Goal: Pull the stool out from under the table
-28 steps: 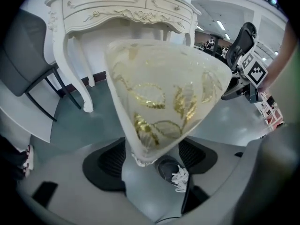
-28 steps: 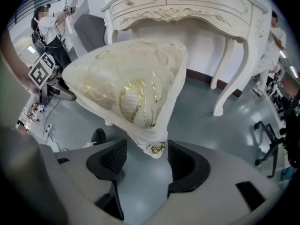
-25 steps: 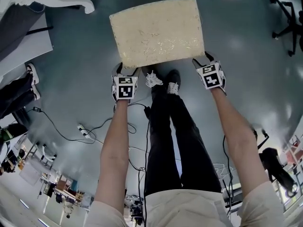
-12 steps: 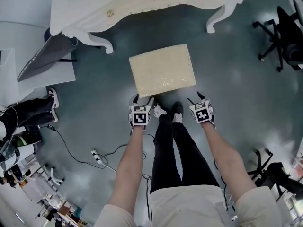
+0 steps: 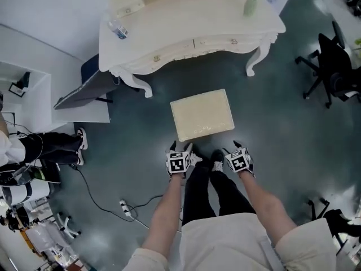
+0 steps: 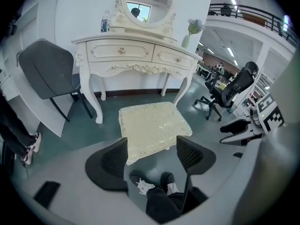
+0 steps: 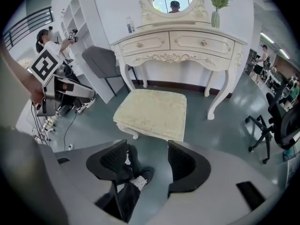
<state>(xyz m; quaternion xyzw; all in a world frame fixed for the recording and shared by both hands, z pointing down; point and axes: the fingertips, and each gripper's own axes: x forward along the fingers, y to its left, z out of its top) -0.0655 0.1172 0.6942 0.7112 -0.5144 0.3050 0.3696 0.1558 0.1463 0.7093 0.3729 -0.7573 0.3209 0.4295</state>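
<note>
The cream cushioned stool (image 5: 202,114) stands on the floor in front of the white dressing table (image 5: 192,33), fully out from beneath it. My left gripper (image 5: 180,147) and right gripper (image 5: 234,147) hang near its front edge, raised above it and apart from it. In the left gripper view the stool (image 6: 152,128) lies beyond my left gripper (image 6: 152,150); its jaws have just been closing slightly and stand open with nothing between them. My right gripper (image 7: 147,154) is also open and empty, with the stool (image 7: 152,114) and the table (image 7: 178,43) ahead.
A grey chair (image 5: 84,92) stands left of the table and a black office chair (image 5: 333,66) at the right. A cable with a power strip (image 5: 121,205) crosses the floor. Another person's legs (image 5: 51,145) are at the left. A vase (image 5: 252,4) and a bottle (image 5: 117,30) stand on the table.
A second ago both grippers were at the stool's near corners; now they have lifted clear of it. The head view has risen too, and the whole table has come into view.
</note>
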